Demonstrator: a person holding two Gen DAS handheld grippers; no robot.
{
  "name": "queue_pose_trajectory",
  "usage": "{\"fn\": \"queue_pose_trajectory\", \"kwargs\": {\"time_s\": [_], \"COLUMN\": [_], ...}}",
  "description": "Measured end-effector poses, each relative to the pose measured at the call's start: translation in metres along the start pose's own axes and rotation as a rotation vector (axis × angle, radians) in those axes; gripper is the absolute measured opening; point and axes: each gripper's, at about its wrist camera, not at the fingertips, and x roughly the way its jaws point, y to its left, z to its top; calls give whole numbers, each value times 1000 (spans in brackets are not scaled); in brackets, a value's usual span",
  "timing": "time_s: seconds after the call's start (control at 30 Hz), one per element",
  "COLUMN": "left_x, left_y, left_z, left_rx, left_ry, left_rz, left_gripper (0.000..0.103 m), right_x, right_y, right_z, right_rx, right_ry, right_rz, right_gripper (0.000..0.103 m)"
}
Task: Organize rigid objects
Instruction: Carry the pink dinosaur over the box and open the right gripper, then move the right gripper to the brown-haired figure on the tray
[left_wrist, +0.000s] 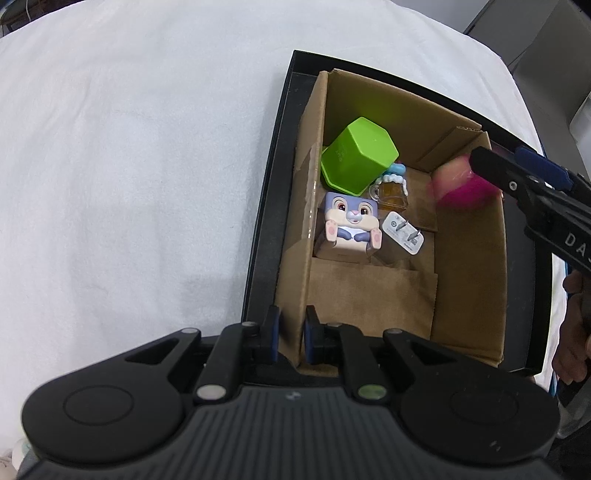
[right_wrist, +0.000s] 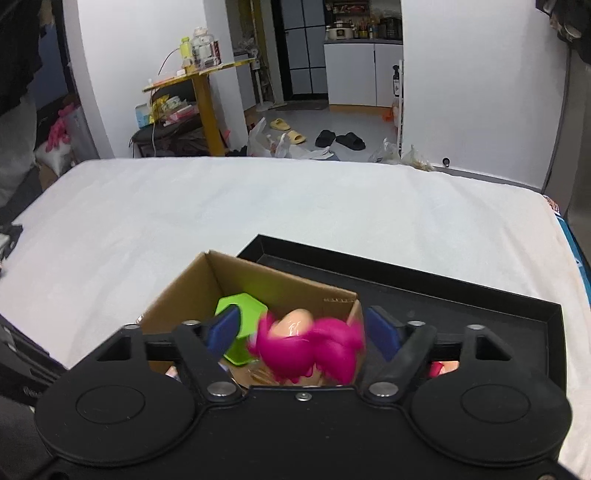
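Note:
A cardboard box (left_wrist: 469, 266) stands in a black tray (left_wrist: 266, 206) on a white cloth. Inside lie a green hexagonal cup (left_wrist: 358, 155), a rabbit cube toy (left_wrist: 349, 221), a small amber mug charm (left_wrist: 393, 192) and a white plug adapter (left_wrist: 404, 232). My left gripper (left_wrist: 291, 338) is shut on the box's near left wall. My right gripper (right_wrist: 303, 330) is open above the box; a blurred pink-haired doll (right_wrist: 314, 347) is between its fingers, apart from both pads, also seen in the left wrist view (left_wrist: 461, 184). The green cup (right_wrist: 242, 314) shows below it.
The white cloth (right_wrist: 295, 199) covers the table around the tray (right_wrist: 480, 295). Beyond the table's far edge is a room with a yellow side table (right_wrist: 201, 77) and slippers on the floor. A hand holds the right gripper (left_wrist: 576, 332).

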Motion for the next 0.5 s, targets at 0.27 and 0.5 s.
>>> {"fn": "queue_pose_trajectory", "kwargs": {"time_s": [0.27, 0.5], "left_x": [-1, -2], "left_y": [-2, -2], "left_z": [0, -1], "left_rx": [-1, -2], "left_ry": [-5, -9], "left_rz": [6, 15], "left_gripper": [12, 11], "right_x": [-8, -22], "right_y": [-15, -30], "right_z": [2, 7], "right_rx": [73, 157], "right_ry": [45, 112], "right_rz": [13, 68], "right_gripper": [78, 85]}}
